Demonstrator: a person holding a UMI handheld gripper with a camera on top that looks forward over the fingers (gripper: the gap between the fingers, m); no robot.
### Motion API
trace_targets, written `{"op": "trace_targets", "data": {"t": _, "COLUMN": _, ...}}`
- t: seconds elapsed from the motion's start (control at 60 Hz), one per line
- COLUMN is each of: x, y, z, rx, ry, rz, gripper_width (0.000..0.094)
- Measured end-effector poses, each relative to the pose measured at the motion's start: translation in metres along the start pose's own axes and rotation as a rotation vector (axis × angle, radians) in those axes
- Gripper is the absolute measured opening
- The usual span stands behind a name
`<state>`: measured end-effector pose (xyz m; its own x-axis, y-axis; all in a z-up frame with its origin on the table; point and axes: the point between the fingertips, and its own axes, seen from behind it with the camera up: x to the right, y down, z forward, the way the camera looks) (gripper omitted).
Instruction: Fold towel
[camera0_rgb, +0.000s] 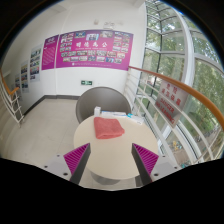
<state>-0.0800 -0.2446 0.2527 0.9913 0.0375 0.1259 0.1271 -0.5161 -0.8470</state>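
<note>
Gripper view is looking forward from a height over a round tabletop (92, 148) in a bright hall. Nearest the camera, the hand-held gripper (110, 160) is hovering above the near part of the tabletop with its two fingers spread wide and gripping nothing. One magenta pad (76, 155) is showing at about 8 o'clock from the tabletop's middle, the other pad (146, 157) at about 4 o'clock, with bare pale surface lying between them.

Beyond the fingers, toward 12 o'clock, a red towel (108, 127) is lying on the far half of the tabletop. It is sitting as a compact, roughly rectangular bundle, apart from both fingers and touched by neither. Whether it is folded once or more cannot be told.

Just behind the tabletop, still at 12 o'clock, a grey rounded chair (98, 101) is standing close against the far edge. Farther back, a long notice board (95, 46) with magenta borders is hanging on the pale wall, and a smaller poster (36, 62) is hanging at about 10 o'clock. At 2 to 3 o'clock, tall windows (172, 45) are letting in daylight, with green trees showing outside and a railing (175, 100) running below them.
</note>
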Motion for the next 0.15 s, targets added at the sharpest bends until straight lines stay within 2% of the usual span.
{"op": "trace_targets", "data": {"t": 0.15, "x": -0.007, "y": -0.001, "z": -0.017, "rx": 0.016, "ry": -0.017, "rz": -0.002, "gripper_width": 0.0853}}
